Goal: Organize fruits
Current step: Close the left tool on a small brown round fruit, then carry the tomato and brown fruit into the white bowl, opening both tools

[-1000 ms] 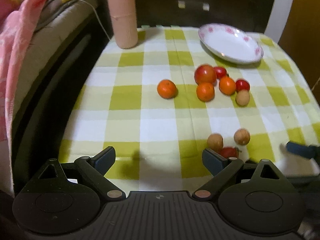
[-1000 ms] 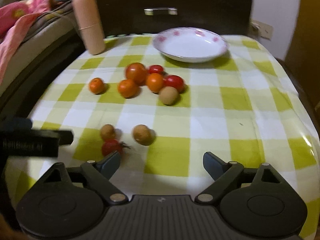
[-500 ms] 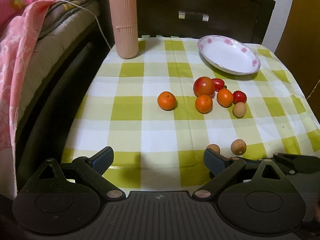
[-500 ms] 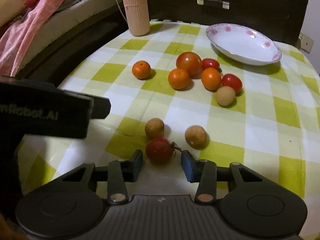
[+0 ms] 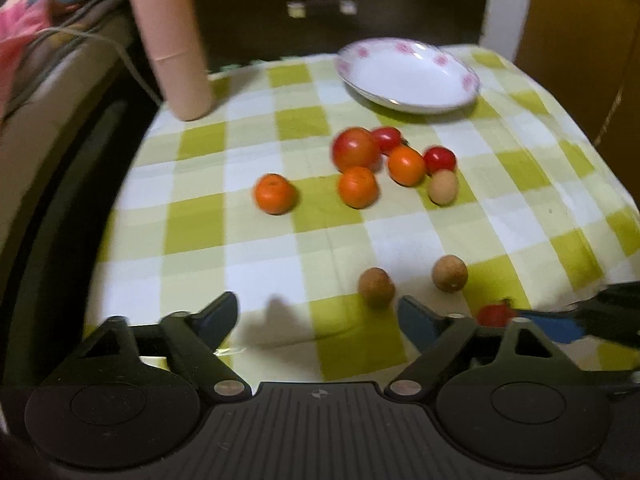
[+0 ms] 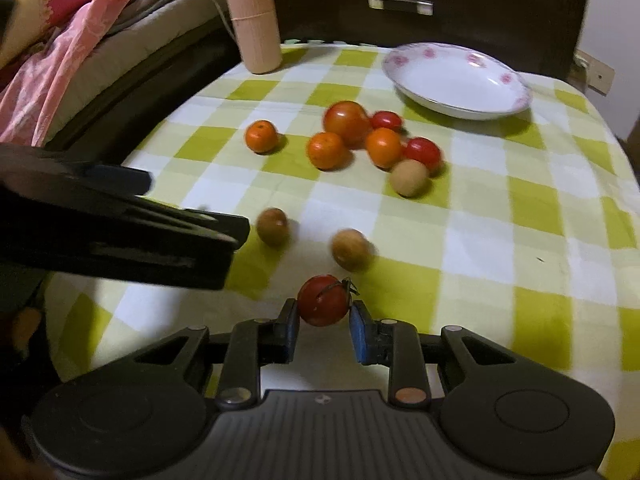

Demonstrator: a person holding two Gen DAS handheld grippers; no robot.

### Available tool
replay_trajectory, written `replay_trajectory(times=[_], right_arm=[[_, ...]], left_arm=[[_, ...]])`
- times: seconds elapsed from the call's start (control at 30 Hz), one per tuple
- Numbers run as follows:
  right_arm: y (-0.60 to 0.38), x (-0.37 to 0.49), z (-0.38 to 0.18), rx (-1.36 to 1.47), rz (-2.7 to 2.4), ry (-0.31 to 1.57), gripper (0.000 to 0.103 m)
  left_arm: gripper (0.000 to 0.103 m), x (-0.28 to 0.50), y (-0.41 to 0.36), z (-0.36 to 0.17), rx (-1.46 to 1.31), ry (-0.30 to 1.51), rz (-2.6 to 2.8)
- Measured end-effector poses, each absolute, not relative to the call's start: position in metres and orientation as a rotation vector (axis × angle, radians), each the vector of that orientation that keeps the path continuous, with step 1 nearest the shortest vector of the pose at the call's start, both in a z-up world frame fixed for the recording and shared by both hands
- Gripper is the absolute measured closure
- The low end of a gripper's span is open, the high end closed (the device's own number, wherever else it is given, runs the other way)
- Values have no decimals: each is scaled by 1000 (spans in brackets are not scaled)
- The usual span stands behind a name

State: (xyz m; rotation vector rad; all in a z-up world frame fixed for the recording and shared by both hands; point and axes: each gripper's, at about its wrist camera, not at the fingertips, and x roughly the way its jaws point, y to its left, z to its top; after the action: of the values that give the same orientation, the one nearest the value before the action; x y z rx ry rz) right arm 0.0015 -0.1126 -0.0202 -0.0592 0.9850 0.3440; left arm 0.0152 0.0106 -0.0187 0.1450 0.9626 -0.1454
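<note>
Left wrist view: the left gripper (image 5: pixel 318 312) is hovering with jaws spread wide and nothing between them, low over the near edge of the cloth (image 5: pixel 520 208). The plate (image 5: pixel 408 76) is sitting bare at the far side. Three oranges (image 5: pixel 276 194), a big tomato (image 5: pixel 354 149), two small tomatoes (image 5: pixel 440 159) and three brown fruits (image 5: pixel 449 273) are all lying loose on the cloth, none on the plate.

Right wrist view: the right gripper (image 6: pixel 325 318) is closing narrow on a stemmed tomato (image 6: pixel 323 300) at the near edge; both pads are looking to be touching its sides, the fruit seemingly resting on the cloth.

Status: sorting is looking barely begun. First pick is in hand; nine other pieces are waiting, most clustered just before the plate.
</note>
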Motion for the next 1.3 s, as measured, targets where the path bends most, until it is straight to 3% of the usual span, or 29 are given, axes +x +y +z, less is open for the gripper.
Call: replay_trajectory(times=[0.13, 0.43, 0.57, 0.93, 1.13, 1.3], right_arm=[[-139, -2, -15, -18, 299, 1006, 77], [-151, -1, -13, 58, 296, 1005, 77], [-152, 0, -11, 74, 304, 996, 76], [-161, -1, -9, 118, 291, 993, 76], [-165, 1, -7, 124, 277, 985, 76], [-169, 5, -6, 135, 256, 983, 76]], left_arm=[[31, 25, 11, -28, 107, 1003, -158], [31, 33, 0, -34, 86, 1011, -209], [43, 38, -7, -39, 84, 1032, -244], [57, 44, -18, -41, 105, 1028, -252], [72, 45, -22, -39, 108, 1036, -256], [73, 42, -22, -37, 99, 1042, -267]])
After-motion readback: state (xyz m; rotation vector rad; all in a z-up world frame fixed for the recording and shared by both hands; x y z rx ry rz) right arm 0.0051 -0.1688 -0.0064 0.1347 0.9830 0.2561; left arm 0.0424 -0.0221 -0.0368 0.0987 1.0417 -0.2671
